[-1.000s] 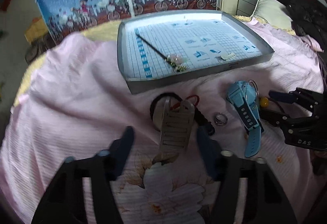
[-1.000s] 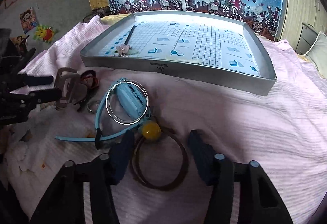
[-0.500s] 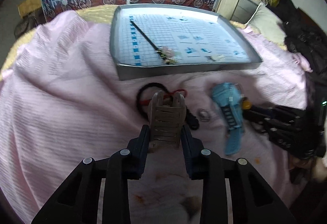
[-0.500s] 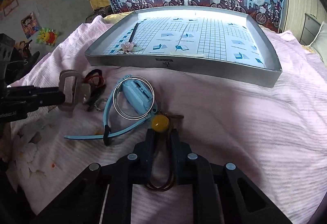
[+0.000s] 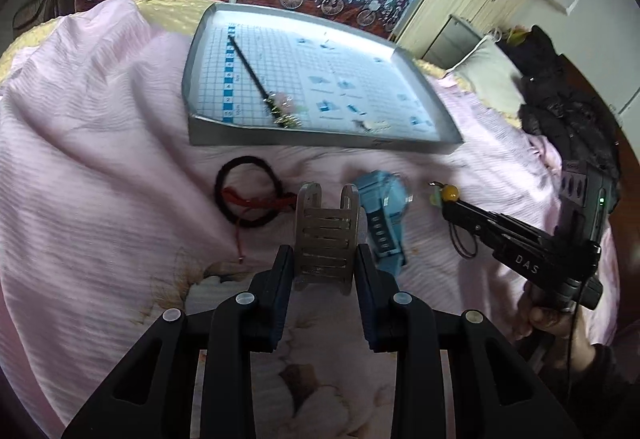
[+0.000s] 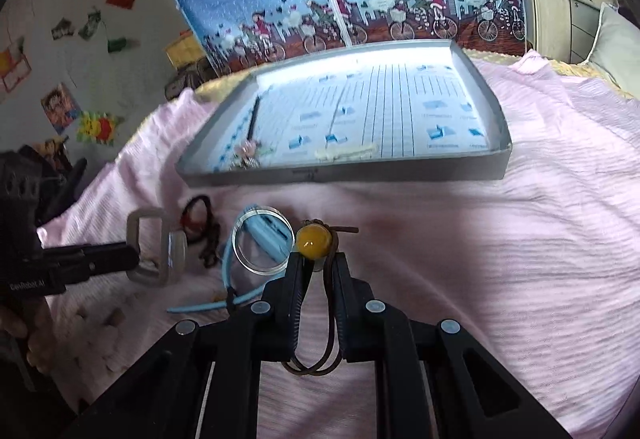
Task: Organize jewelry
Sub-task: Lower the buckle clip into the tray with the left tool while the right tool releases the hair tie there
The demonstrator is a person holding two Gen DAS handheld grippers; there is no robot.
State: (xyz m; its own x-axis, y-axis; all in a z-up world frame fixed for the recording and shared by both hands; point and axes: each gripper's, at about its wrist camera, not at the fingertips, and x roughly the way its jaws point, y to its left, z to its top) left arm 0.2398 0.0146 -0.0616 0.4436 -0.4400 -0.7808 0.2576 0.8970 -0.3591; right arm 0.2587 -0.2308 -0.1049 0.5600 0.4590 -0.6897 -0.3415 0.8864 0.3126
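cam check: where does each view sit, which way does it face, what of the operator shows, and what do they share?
Left wrist: on the left gripper, facing along its fingers toward the grey tray; fingers grip a slatted clip; right gripper and a hand at right.
Right wrist: on the right gripper, facing the tray; fingers pinch a brown cord below its yellow bead; left gripper at left.
Shared: tray, blue watch, bead, pink bedspread.

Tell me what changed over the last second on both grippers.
Both went from open to shut. The left gripper closed on the hair claw and raised it off the bedspread. The right gripper closed on the cord by the yellow bead, lifting it. The blue watch, hair tie and the tray with its hair stick stayed put.
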